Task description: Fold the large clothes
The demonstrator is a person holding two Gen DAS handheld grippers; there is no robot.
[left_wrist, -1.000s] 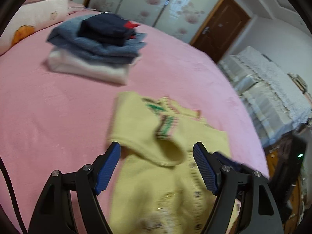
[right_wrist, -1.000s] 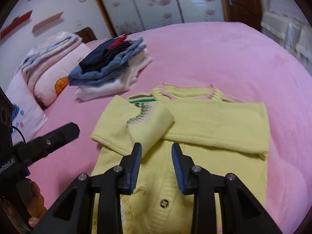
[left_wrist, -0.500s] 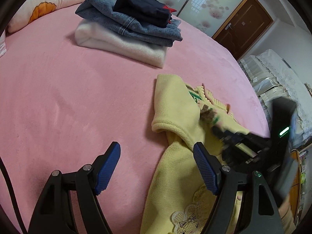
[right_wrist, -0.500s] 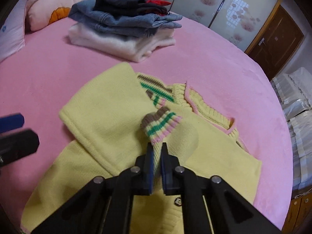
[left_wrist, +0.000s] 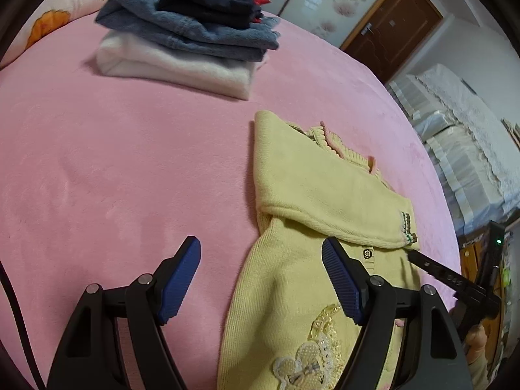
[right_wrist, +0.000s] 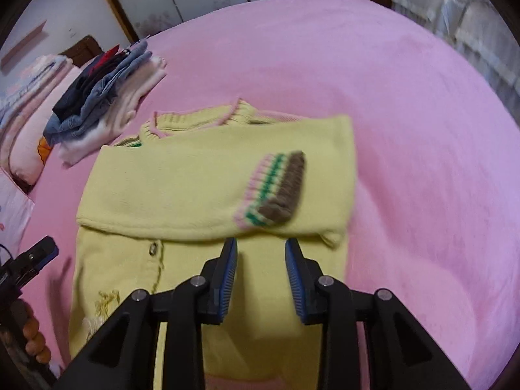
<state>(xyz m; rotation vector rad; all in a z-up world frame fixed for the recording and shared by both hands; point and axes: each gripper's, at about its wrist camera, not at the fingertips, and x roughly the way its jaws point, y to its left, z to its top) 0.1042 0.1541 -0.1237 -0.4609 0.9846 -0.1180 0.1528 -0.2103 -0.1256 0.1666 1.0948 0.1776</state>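
Observation:
A yellow knit cardigan [right_wrist: 201, 182] lies flat on the pink bed, front up, with both sleeves folded across the chest. The upper sleeve ends in a striped pink, green and brown cuff [right_wrist: 276, 191]. My right gripper [right_wrist: 261, 247] is open and empty, just below that cuff. My left gripper [left_wrist: 261, 253] is open and empty, hovering over the cardigan's left edge [left_wrist: 292, 227] and the bedcover. The right gripper's tip shows at the right in the left wrist view [left_wrist: 451, 279].
A stack of folded clothes [left_wrist: 191, 39], white, denim and navy, lies at the far side of the pink bed [left_wrist: 97, 162]; it also shows in the right wrist view [right_wrist: 104, 97]. Pillows [right_wrist: 29, 104] lie at the head. A brown door [left_wrist: 390, 22] is beyond.
My right gripper carried the striped cuff across the chest, opened and let it go. The sleeve now lies flat. My left gripper stayed open and shifted slightly.

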